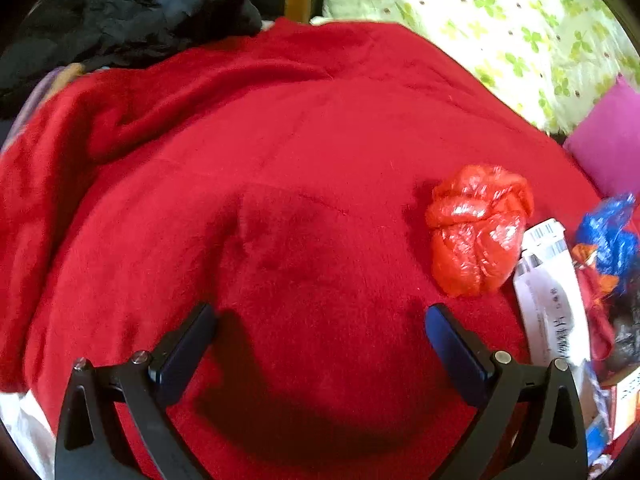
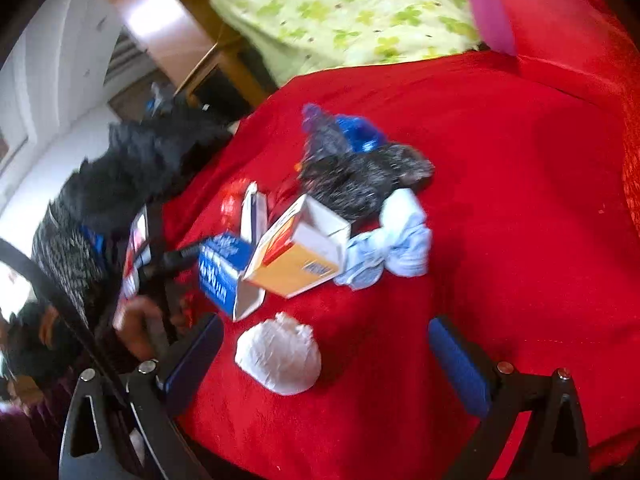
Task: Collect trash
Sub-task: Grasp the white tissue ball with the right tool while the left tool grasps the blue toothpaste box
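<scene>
Left gripper (image 1: 320, 320): jaws spread wide, empty, over bare red blanket (image 1: 280, 140)
Right gripper (image 2: 326, 336): jaws released, empty; white crumpled wad (image 2: 279, 354) lies between its fingers, nearest item
Behind the wad: blue carton (image 2: 224, 272), orange-and-white box (image 2: 298, 254), pale blue cloth (image 2: 394, 242); farther, dark crumpled bag (image 2: 360, 184)
Left view, right side: red plastic bag (image 1: 478, 230), white label strip (image 1: 550, 292)
Step, judged: gathering just starting; next calls for lowering and closing on the wad
</scene>
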`<state>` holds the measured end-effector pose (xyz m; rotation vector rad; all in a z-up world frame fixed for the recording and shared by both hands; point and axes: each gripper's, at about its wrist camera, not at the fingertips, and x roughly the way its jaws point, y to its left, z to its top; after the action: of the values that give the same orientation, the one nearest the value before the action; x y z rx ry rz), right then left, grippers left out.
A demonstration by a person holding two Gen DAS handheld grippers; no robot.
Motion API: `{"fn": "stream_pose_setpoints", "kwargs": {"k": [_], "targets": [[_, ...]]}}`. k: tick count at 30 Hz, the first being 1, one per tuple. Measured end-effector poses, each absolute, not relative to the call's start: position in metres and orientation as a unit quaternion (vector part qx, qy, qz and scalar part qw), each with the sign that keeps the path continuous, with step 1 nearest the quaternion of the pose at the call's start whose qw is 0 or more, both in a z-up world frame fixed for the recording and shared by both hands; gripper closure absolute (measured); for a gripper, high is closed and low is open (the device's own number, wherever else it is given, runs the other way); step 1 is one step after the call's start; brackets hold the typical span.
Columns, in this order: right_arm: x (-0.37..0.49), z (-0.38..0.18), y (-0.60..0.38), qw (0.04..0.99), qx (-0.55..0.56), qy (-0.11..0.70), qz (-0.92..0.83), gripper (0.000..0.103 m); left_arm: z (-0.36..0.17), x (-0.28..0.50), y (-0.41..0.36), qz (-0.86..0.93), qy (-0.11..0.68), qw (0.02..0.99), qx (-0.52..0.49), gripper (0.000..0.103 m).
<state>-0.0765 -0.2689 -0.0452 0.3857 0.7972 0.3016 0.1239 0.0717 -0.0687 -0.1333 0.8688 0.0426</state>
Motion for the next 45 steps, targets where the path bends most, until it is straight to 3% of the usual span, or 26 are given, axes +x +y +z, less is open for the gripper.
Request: {"fn": "stream_pose_setpoints", "kwargs": {"k": [4, 6, 8, 11, 12, 14, 20, 35, 37, 39, 45], "targets": [[-0.075, -0.045, -0.264, 0.893, 0.179, 0.382, 0.158, 0.001, -0.041, 0.087, 0.074, 0.034, 0.357, 0.931, -0.060, 0.000], [-0.072, -0.045, -0.254, 0.894, 0.167, 0.380, 0.168, 0.006, -0.027, 0.067, 0.068, 0.021, 0.331, 0.942, -0.044, 0.000], [-0.068, -0.048, -0.242, 0.891, 0.151, 0.389, 0.180, 0.019, -0.016, 0.052, 0.057, -0.001, 0.314, 0.949, -0.024, 0.000], [-0.059, -0.057, -0.226, 0.884, 0.132, 0.410, 0.184, 0.024, -0.007, 0.036, 0.031, -0.036, 0.302, 0.953, 0.006, 0.000], [-0.057, -0.059, -0.222, 0.881, 0.130, 0.414, 0.186, 0.026, -0.007, 0.034, 0.024, -0.049, 0.305, 0.951, 0.012, 0.000], [-0.050, -0.067, -0.214, 0.874, 0.124, 0.431, 0.186, 0.040, -0.005, 0.031, 0.012, -0.079, 0.313, 0.946, 0.007, 0.000], [-0.048, -0.072, -0.211, 0.872, 0.117, 0.438, 0.185, 0.061, -0.012, 0.022, -0.022, -0.134, 0.356, 0.925, 0.013, 0.000], [-0.085, -0.046, -0.272, 0.903, 0.128, 0.386, 0.139, 0.062, -0.047, 0.017, -0.065, -0.154, 0.401, 0.900, 0.069, 0.000], [-0.087, -0.043, -0.272, 0.907, 0.124, 0.378, 0.138, 0.062, -0.049, 0.016, -0.065, -0.160, 0.403, 0.898, 0.070, 0.003], [-0.090, -0.038, -0.272, 0.911, 0.122, 0.368, 0.139, 0.062, -0.052, 0.015, -0.065, -0.167, 0.405, 0.896, 0.073, 0.013], [-0.105, -0.021, -0.280, 0.928, 0.122, 0.324, 0.139, 0.062, -0.046, 0.007, -0.063, -0.173, 0.391, 0.901, 0.074, 0.014]]}}
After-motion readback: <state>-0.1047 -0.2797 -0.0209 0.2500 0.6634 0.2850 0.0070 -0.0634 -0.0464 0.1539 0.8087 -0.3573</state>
